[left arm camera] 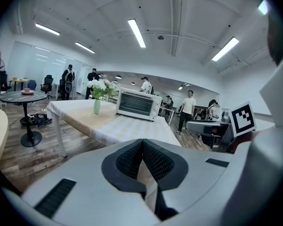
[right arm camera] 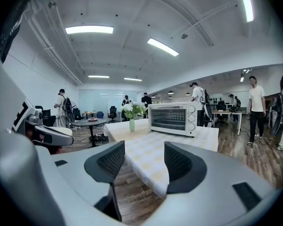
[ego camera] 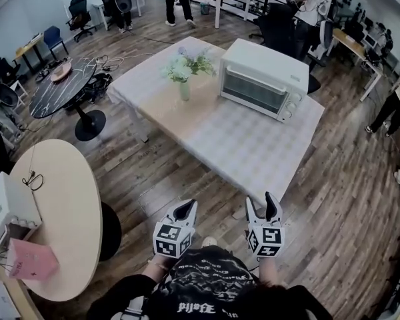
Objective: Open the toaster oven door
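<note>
A white toaster oven [ego camera: 262, 79] stands on the far right part of a cloth-covered table [ego camera: 247, 145], its glass door closed and its knobs at the right end. It also shows in the left gripper view [left arm camera: 138, 104] and the right gripper view [right arm camera: 172, 118], far ahead of both jaws. My left gripper [ego camera: 185, 211] is held low near my body, well short of the table, its jaws shut with nothing between them. My right gripper [ego camera: 263, 210] is beside it, open and empty.
A vase of white flowers [ego camera: 184, 72] stands on the table left of the oven. A round beige table [ego camera: 60, 212] is at my left, a dark round table [ego camera: 63, 89] beyond it. Several people, desks and office chairs [ego camera: 280, 25] fill the back of the room.
</note>
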`<move>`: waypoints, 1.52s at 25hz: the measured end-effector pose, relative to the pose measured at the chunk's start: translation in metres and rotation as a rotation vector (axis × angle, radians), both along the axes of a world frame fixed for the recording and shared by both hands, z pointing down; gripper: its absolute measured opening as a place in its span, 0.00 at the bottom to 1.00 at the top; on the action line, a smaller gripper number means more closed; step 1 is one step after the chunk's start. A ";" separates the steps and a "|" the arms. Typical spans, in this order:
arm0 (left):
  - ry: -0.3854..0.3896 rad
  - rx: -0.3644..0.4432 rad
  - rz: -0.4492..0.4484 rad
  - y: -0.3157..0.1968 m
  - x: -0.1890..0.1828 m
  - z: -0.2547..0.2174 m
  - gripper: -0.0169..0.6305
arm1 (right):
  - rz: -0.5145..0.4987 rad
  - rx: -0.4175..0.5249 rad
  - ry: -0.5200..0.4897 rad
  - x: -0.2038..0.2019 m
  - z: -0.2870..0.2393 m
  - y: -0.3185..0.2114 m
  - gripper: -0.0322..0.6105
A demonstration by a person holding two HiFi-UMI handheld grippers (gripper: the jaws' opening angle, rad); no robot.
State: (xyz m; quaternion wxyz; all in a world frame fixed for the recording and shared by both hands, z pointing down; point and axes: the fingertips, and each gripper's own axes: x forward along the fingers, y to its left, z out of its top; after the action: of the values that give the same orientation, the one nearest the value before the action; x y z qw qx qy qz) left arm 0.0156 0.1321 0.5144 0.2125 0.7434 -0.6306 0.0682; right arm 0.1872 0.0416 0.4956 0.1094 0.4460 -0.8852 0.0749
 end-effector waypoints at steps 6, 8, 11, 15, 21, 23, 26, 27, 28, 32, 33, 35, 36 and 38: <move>0.048 0.005 0.013 -0.038 0.024 -0.008 0.05 | 0.027 -0.028 -0.044 0.020 0.005 -0.039 0.45; 0.056 0.003 0.020 -0.048 0.029 -0.009 0.05 | 0.042 -0.056 -0.064 0.027 0.009 -0.046 0.45; 0.050 -0.007 0.024 -0.065 0.031 -0.007 0.05 | 0.061 -0.074 -0.082 0.034 0.010 -0.056 0.45; 0.060 -0.025 0.027 -0.092 0.033 0.005 0.05 | 0.087 -0.085 -0.088 0.042 0.014 -0.075 0.45; 0.072 -0.030 0.105 -0.145 0.027 0.014 0.06 | 0.146 -0.118 -0.074 0.035 0.024 -0.106 0.43; 0.073 -0.030 0.120 -0.166 0.020 0.015 0.05 | 0.169 -0.118 -0.074 0.031 0.023 -0.123 0.43; 0.077 -0.036 0.138 -0.200 0.002 0.018 0.05 | 0.213 -0.119 -0.108 0.019 0.017 -0.155 0.41; 0.080 -0.038 0.143 -0.212 -0.005 0.019 0.05 | 0.226 -0.117 -0.121 0.013 0.015 -0.167 0.41; 0.084 -0.038 0.147 -0.225 -0.012 0.020 0.05 | 0.237 -0.113 -0.130 0.005 0.013 -0.180 0.40; 0.085 -0.024 0.171 -0.278 -0.043 0.021 0.05 | 0.259 -0.088 -0.129 -0.025 0.003 -0.229 0.40; 0.079 -0.021 0.178 -0.290 -0.052 0.021 0.05 | 0.271 -0.082 -0.128 -0.031 0.002 -0.240 0.40; 0.070 -0.019 0.195 -0.314 -0.068 0.022 0.06 | 0.304 -0.077 -0.136 -0.040 -0.001 -0.261 0.40; 0.066 -0.019 0.205 -0.326 -0.076 0.021 0.05 | 0.321 -0.075 -0.144 -0.044 -0.002 -0.271 0.40; 0.059 -0.015 0.229 -0.346 -0.089 0.020 0.05 | 0.351 -0.072 -0.155 -0.054 -0.005 -0.289 0.39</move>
State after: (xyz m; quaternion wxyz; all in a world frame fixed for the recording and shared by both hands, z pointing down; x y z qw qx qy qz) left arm -0.0735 -0.2139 0.5344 0.2273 0.8106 -0.5344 0.0751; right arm 0.1330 -0.2477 0.4910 0.0422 0.5821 -0.7964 0.1587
